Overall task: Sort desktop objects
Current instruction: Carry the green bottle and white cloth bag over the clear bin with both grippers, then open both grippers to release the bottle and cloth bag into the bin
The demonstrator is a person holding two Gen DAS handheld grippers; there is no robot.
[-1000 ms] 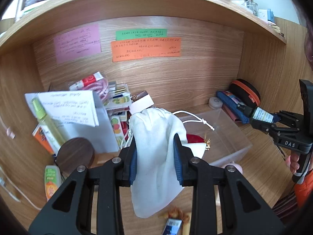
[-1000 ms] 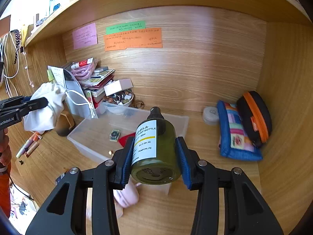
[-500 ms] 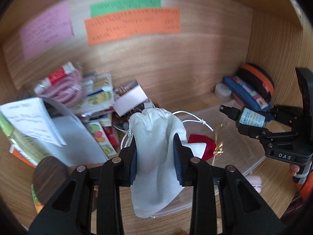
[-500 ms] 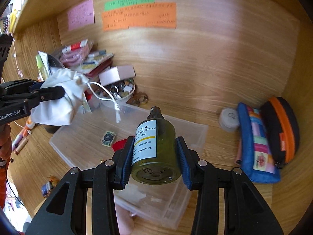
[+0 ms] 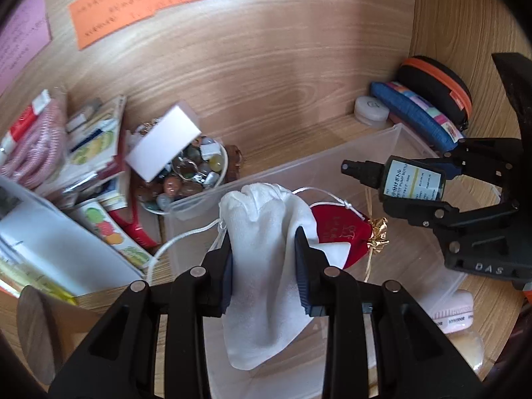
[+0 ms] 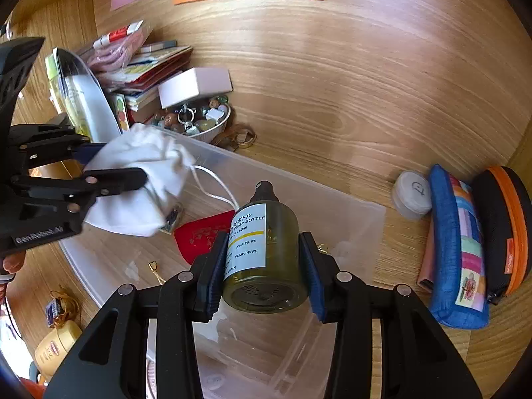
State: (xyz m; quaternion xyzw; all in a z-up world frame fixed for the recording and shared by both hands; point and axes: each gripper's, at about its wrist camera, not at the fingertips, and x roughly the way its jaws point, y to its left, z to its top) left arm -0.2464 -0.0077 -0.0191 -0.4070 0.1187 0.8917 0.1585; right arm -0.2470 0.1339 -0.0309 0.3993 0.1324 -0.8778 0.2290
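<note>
Clamping a white drawstring pouch, the left gripper hangs over the clear plastic bin; beyond its tips lies a red pouch. Only the right view shows the right gripper squeezing the green pump bottle above that bin, a blue pencil case off right.

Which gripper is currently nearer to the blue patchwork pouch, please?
Right. The right gripper, holding the pump bottle, is beside the blue pouch; the left gripper is across the clear bin.
</note>
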